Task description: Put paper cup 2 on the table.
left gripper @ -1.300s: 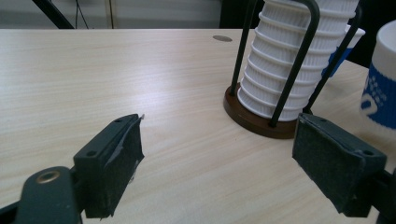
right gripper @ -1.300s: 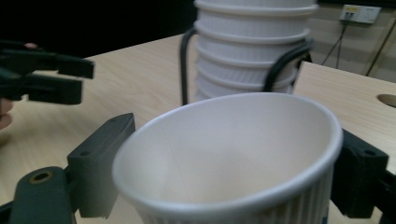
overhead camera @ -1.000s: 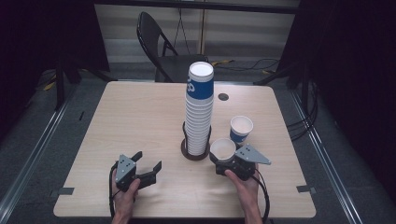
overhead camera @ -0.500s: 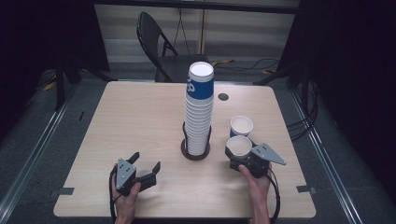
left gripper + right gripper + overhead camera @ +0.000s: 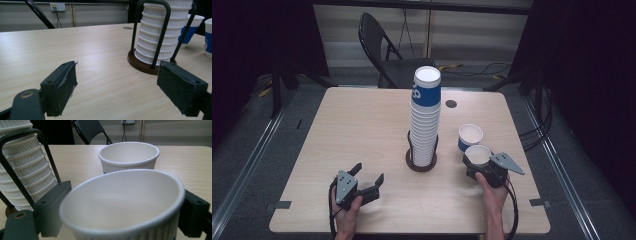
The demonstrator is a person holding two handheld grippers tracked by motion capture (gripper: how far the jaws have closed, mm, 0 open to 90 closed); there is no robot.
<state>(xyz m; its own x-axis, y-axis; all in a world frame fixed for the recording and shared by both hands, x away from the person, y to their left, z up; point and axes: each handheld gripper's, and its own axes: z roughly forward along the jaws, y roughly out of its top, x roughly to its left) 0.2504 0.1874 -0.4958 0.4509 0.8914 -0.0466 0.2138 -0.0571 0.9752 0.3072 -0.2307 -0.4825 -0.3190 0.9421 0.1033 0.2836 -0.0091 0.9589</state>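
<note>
- The right gripper [image 5: 478,165] sits at the lower right of the high view, held in the person's right hand [image 5: 493,190]; a white paper cup [image 5: 477,155] stands between its jaws, mouth up
- In the right gripper view that cup [image 5: 122,202] takes up the lower middle of the frame, with a black jaw at each flank of its rim; the jaws have just been opening with the cup between them, and whether the pads press on its wall I cannot tell
- A second cup [image 5: 470,137], white with a blue band, stands just above and left of the first in the high view; upright, near it, contact unclear
- The tall stack of cups [image 5: 425,117] rises at the centre of the table [image 5: 362,125]; its foot rests in a dark wire holder [image 5: 421,161] on a round brown base
- The left gripper [image 5: 368,180] lies at the lower left of the high view in the left hand [image 5: 346,212]; its jaws are spread wide with nothing between them; in the left gripper view bare tabletop shows between the two pads [image 5: 67,85], the holder's base [image 5: 147,65] at the right
</note>
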